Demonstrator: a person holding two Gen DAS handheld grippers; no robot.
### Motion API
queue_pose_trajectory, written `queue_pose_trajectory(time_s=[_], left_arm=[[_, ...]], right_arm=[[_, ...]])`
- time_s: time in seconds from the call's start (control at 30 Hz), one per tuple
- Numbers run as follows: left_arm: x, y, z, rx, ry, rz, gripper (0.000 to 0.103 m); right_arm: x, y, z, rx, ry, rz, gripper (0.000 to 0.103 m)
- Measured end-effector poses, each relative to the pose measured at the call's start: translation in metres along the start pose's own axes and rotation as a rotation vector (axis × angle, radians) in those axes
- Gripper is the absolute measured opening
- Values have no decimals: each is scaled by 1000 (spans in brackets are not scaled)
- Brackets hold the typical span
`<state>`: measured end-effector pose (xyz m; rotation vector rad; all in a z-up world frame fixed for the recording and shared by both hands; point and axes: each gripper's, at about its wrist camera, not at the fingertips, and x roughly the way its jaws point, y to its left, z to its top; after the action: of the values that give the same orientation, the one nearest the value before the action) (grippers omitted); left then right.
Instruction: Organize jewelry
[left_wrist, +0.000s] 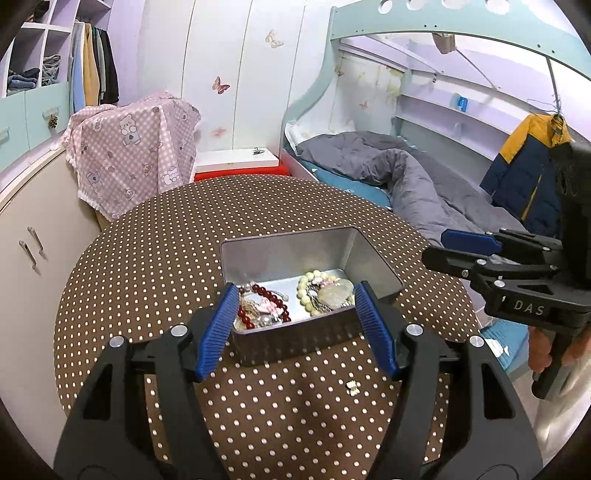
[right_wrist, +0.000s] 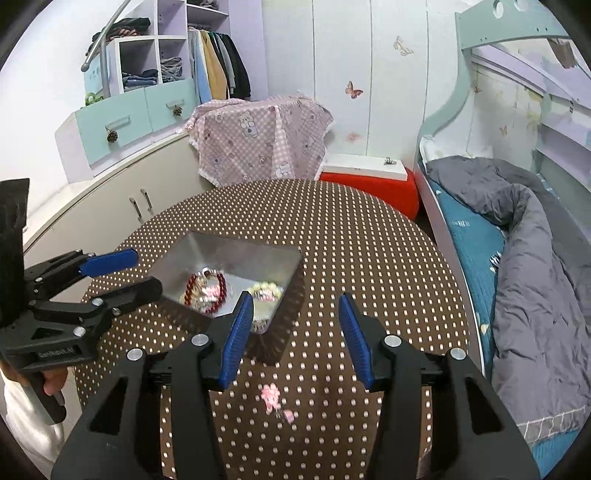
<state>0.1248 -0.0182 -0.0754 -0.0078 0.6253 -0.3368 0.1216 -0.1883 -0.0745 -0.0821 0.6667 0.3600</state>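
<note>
Presently, an open metal tin (left_wrist: 291, 258) is found standing on a round table covered with a brown, white-dotted cloth (left_wrist: 147, 266), and it is taken here as the reference for all positions.

Inside the tin, jewelry is seen lying on the floor of the box: a dark red bead bracelet (left_wrist: 273, 297) toward the left side, a pale cream bead bracelet (left_wrist: 314, 282) toward the right, and a translucent stone-like pendant (left_wrist: 336, 293) just beside the cream beads. Finer items among them cannot be identified.

Outside the tin, on the cloth on its near side, a small pale metallic piece (left_wrist: 352, 388) is noted in the left wrist view. In the right wrist view, a pink floral piece (right_wrist: 271, 398) is seen on the cloth, also on the near side of the tin and apart from it — its outline is blurred.

The left gripper (left_wrist: 295, 314) is held over the near wall of the tin, its blue pads spread apart on either side of the contents; nothing is clamped between them.

The right gripper (right_wrist: 295, 332) is positioned to the right of the tin's near corner, jaws parted and empty — the pink piece lies on the cloth below, not touched by the pads.
</note>
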Motion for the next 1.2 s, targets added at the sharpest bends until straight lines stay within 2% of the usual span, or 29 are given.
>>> queue_pose_trajectory(time_s=[0.4,0.6,0.7,0.8,0.9,1.1,1.2], left_arm=[[-7,-14,-34,-11,45,-50,65],[-2,-19,-51,-21,80,-83,65],[2,-23,-57,-20,97,-98,65],[5,-26,-61,-16,108,-116,64],[12,-29,-64,-14,129,-137,52],[28,-34,-70,-6,172,-138,36],[33,-33,-70,-11,185,-134,32]], right_arm=[[9,-4,-48,37,115,18,45],[21,6,-65,13,168,37,33],[31,10,-72,1,201,30,19],[29,14,-74,-20,191,15,11],[25,11,-75,-7,188,10,10],[16,5,-74,8,172,-1,10],[15,3,-73,17,164,-4,10]])
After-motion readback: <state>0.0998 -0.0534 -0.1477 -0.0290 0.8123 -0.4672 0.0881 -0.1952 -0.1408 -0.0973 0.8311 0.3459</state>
